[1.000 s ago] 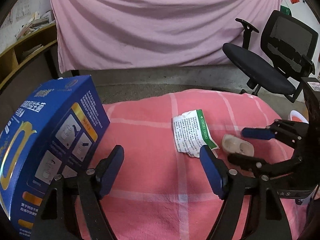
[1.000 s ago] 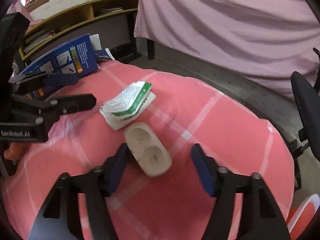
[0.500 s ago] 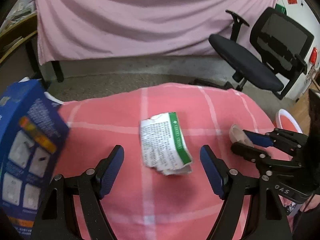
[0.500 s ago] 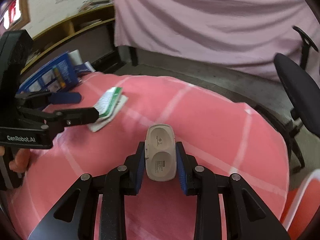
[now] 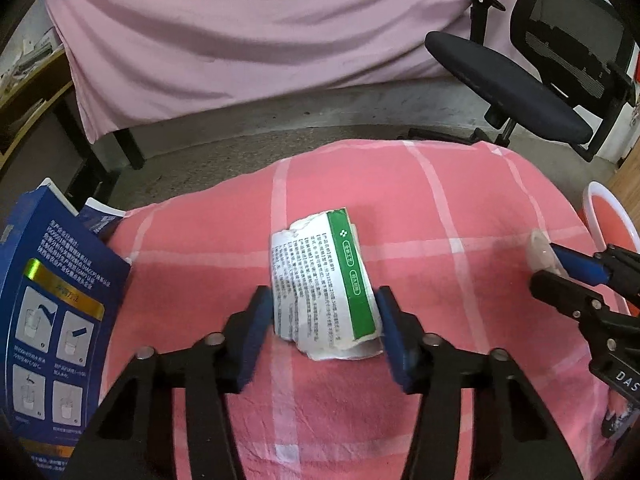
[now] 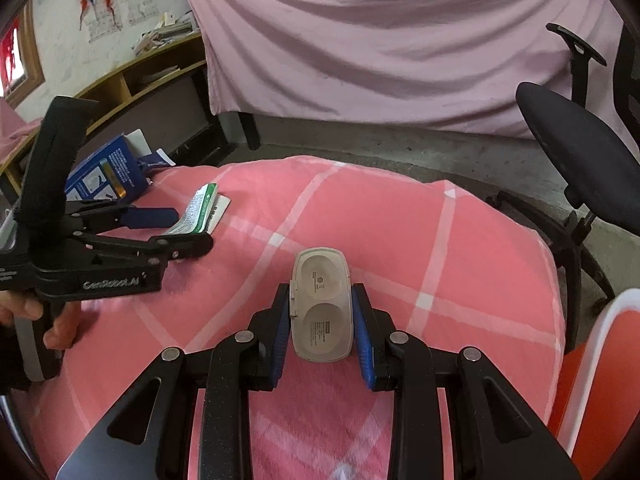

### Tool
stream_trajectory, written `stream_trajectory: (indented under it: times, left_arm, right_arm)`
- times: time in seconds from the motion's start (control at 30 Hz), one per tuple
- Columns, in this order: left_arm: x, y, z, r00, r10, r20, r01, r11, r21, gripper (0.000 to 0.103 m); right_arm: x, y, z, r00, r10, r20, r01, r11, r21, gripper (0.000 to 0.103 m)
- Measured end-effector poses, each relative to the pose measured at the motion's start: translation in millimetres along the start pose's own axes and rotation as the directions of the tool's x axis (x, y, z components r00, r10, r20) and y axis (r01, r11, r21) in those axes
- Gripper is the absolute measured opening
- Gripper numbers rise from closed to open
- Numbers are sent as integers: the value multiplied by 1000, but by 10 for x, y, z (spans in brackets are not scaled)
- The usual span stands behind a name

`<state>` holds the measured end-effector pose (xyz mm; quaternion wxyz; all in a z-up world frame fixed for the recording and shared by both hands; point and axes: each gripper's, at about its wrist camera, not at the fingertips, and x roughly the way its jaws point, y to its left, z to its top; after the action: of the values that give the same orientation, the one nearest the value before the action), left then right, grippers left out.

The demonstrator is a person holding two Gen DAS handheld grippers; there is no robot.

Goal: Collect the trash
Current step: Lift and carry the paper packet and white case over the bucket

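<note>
The left gripper [image 5: 324,330] has just been closing its jaws on a torn white carton [image 5: 320,288] with small black print and a green side band; the blue pads touch both its edges at the middle of the pink checked table [image 5: 460,208]. At 3 o'clock the right gripper [image 6: 322,326] clamps a pale grey two-well plastic case [image 6: 322,306], jaws narrow. A blue box [image 5: 44,312] stands at 9 o'clock

Pink checked cloth [image 5: 460,216], torn packet [image 5: 324,280], blue box [image 5: 52,300]
</note>
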<state>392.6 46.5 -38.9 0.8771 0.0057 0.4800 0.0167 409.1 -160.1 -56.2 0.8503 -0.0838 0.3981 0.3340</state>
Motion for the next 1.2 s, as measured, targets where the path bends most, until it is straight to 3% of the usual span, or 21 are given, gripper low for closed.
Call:
stream_trajectory:
  times: [0.2, 0.37, 0.5, 0.57, 0.7, 0.87, 1.1, 1.2]
  left_arm:
    - [-86, -154, -20, 1000, 3, 29, -3, 1000, -7, 45]
    - [-275, -251, -81, 993, 11, 119, -8, 1000, -25, 45]
    - [-459, -347, -195, 976, 0, 219, 9, 999, -41, 45]
    - [-571, -400, -274, 959, -22, 283, 36, 998, -45, 45]
    - [-843, -568, -392, 897, -54, 438, 73, 997, -26, 45]
    - [-1168, -907, -442, 804, -116, 584, 103, 993, 56, 45]
    - [-1452, -1556, -395, 663, -248, 706, 130, 967, 218, 45]
    - [-1466, -1863, -395, 618, -305, 724, 143, 950, 278, 45]
  right_arm:
    - [-147, 35, -62, 999, -13, 52, 13, 1000, 5, 27]
    - [-318, 10, -117, 991, -34, 128, 31, 999, 30, 27]
    - [-504, 29, -168, 972, -57, 228, 49, 998, 40, 27]
    - [-685, 53, -218, 943, -81, 324, 71, 997, 42, 27]
    - [-1012, 68, -344, 872, -135, 470, 122, 991, 59, 27]
    - [-1449, -24, -528, 752, -252, 609, 228, 966, 119, 27]
    - [-1974, -262, -791, 596, -415, 687, 351, 905, 242, 27]
    - [-2140, -437, -924, 556, -470, 685, 374, 878, 298, 27]
